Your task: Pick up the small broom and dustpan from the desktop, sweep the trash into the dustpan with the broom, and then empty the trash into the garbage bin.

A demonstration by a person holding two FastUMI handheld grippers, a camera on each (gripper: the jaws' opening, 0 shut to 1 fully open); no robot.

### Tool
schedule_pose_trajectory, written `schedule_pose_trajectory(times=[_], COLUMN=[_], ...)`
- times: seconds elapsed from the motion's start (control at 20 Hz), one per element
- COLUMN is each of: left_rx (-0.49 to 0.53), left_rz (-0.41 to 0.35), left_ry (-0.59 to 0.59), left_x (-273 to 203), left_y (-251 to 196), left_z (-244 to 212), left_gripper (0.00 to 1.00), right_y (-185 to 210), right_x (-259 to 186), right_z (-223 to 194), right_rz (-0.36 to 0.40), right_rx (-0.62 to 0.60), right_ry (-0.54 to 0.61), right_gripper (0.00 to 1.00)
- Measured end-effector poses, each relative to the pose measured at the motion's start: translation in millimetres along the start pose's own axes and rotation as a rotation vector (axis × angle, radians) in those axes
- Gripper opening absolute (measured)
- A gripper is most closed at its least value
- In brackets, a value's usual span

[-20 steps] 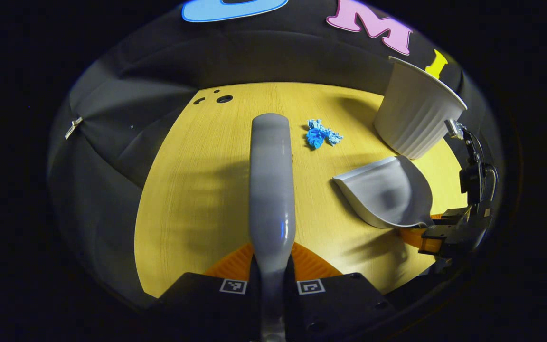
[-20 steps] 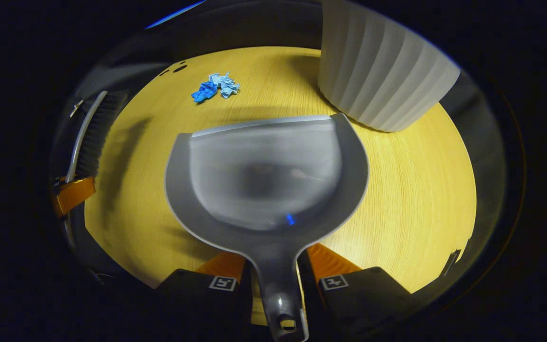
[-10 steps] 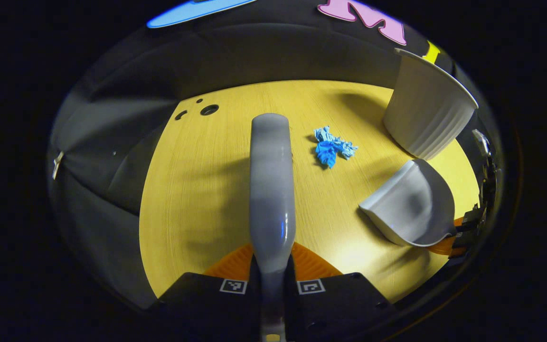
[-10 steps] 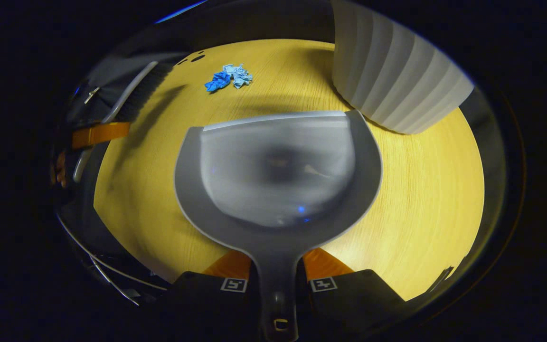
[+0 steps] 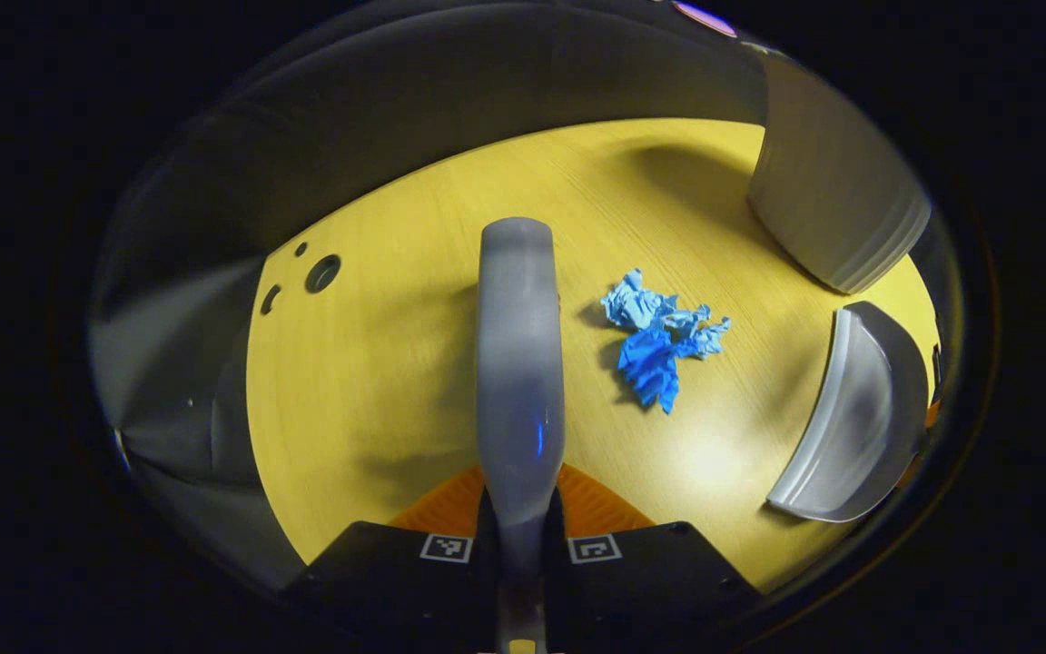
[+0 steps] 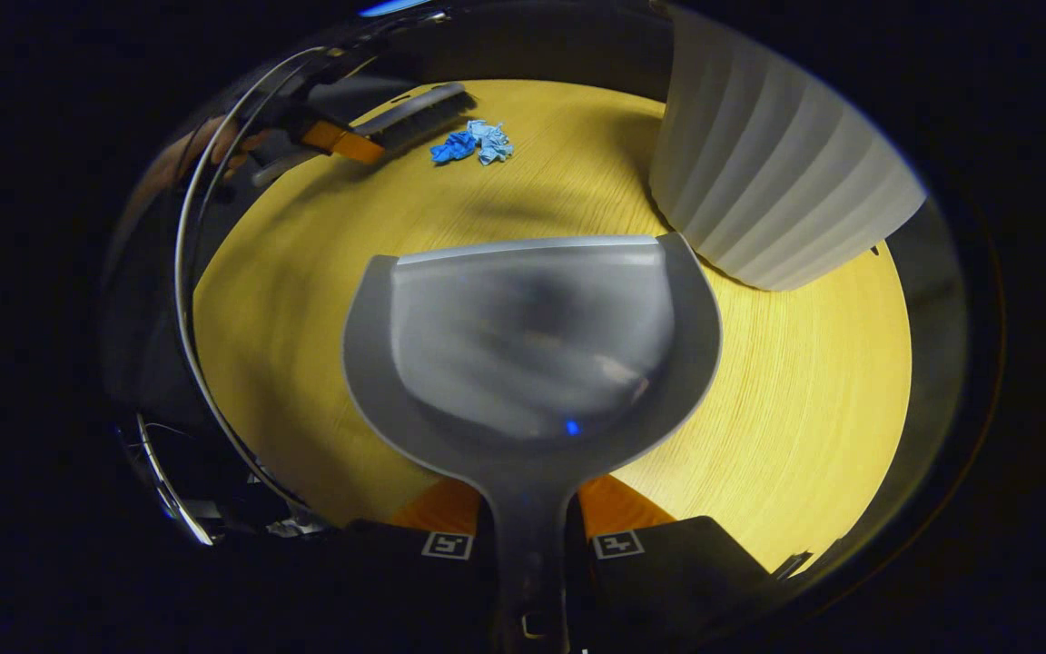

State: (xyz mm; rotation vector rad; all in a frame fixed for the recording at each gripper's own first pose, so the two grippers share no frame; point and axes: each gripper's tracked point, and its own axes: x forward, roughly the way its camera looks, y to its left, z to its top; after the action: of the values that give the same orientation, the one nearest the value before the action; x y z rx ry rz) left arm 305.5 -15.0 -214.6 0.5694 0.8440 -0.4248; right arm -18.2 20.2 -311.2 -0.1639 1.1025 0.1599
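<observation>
My left gripper is shut on the grey broom, whose back runs forward over the yellow desktop. Crumpled blue trash lies just right of the broom head. In the right gripper view the broom's bristles sit close beside the trash, with the left gripper and a hand behind. My right gripper is shut on the handle of the grey dustpan, its mouth facing the trash. The dustpan also appears at the right in the left gripper view.
A white ribbed garbage bin stands on the desk right of the dustpan, also seen as the bin at the far right. Small holes mark the desk's far left. Black cloth wall surrounds the desk.
The left gripper has carried the broom forward and lower, its bristles now next to the trash. The dustpan has shifted a little towards the trash; both grips hold.
</observation>
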Motion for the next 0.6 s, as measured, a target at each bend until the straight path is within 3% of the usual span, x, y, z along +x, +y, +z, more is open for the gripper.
schedule_pose_trajectory(times=[0.15,0.25,0.6], left_rx=[0.152,0.225,0.319], left_rz=[-0.010,-0.019,-0.149], left_ry=[0.023,0.023,0.046], left_x=[19,25,18], left_y=[0,-1,-23], left_z=[18,29,24], left_gripper=[0.21,0.27,0.24], right_y=[-5,-10,-13], right_x=[-1,0,3], right_z=[0,1,11], right_rz=[0.006,0.005,0.016], right_rx=[0.008,0.003,-0.043], right_ry=[-0.002,-0.001,-0.002], right_gripper=[0.33,0.33,0.33])
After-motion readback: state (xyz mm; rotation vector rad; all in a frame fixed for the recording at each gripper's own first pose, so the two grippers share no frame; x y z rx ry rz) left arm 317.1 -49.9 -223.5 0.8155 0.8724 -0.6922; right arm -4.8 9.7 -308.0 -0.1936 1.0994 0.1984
